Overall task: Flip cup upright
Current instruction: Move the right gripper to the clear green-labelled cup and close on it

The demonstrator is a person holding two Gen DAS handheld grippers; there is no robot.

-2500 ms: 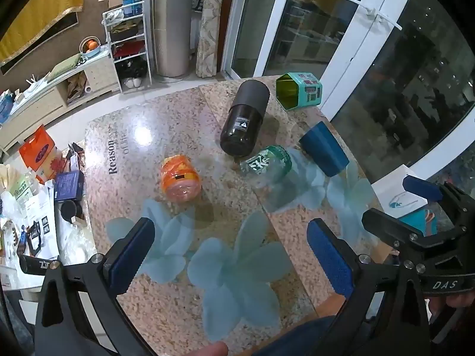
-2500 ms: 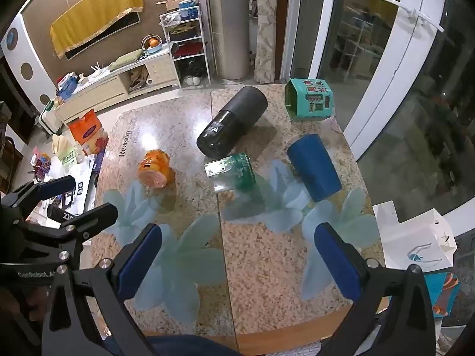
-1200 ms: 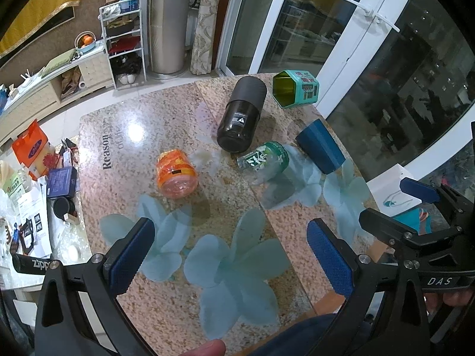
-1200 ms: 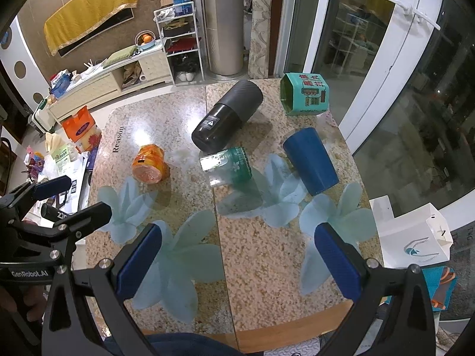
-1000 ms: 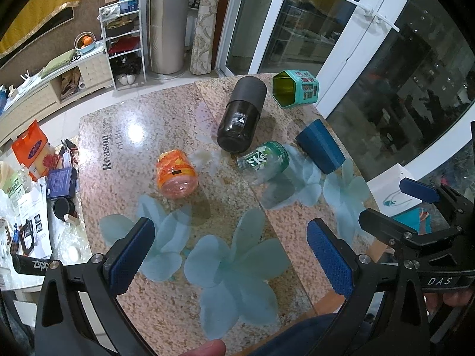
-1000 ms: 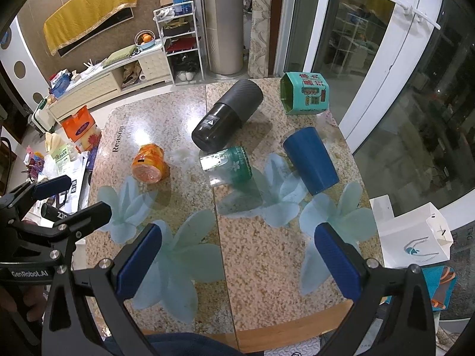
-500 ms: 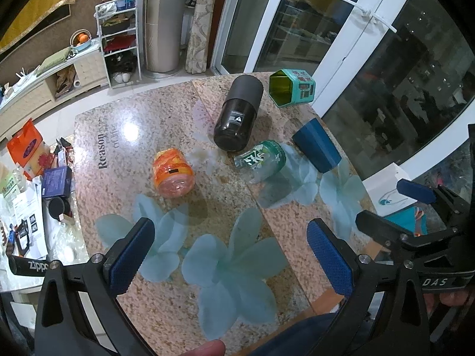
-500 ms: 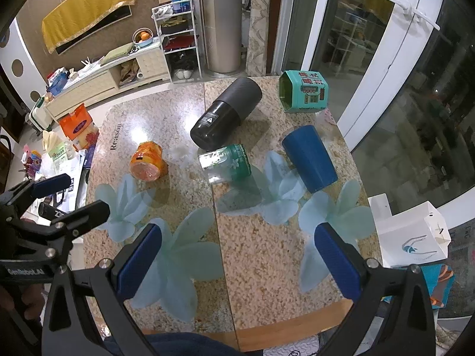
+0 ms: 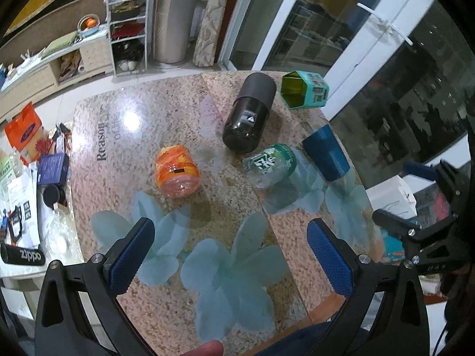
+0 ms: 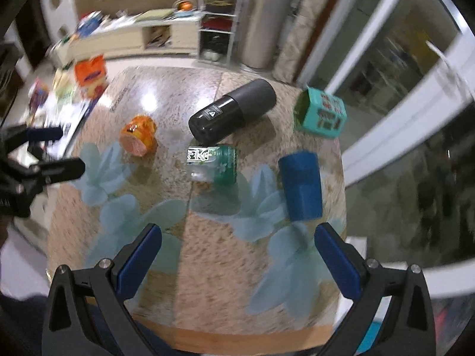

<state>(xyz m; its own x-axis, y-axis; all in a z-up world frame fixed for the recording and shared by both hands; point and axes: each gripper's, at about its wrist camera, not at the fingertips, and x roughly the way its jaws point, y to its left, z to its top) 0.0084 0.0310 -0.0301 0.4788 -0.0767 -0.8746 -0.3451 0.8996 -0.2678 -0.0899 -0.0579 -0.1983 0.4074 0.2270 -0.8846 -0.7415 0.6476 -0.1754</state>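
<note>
A dark blue cup (image 10: 301,187) lies on its side at the right of the granite table (image 10: 231,267); it also shows in the left wrist view (image 9: 325,157). My right gripper (image 10: 237,255) is open and empty, above the table's near edge, short of the cup. My left gripper (image 9: 230,255) is open and empty over the near middle of the table, well away from the cup. The right gripper's fingers (image 9: 415,169) show at the right edge of the left wrist view.
On their sides lie a black flask (image 10: 231,111), a green-labelled clear bottle (image 10: 212,161), an orange jar (image 10: 139,136) and a teal hexagonal tin (image 10: 320,112). Glass doors stand right of the table. A cluttered side table (image 9: 26,178) is on the left.
The right gripper has swung and moved in toward the table, so its view is blurred and the cup is nearer. The left gripper has barely moved. Nothing on the table has shifted.
</note>
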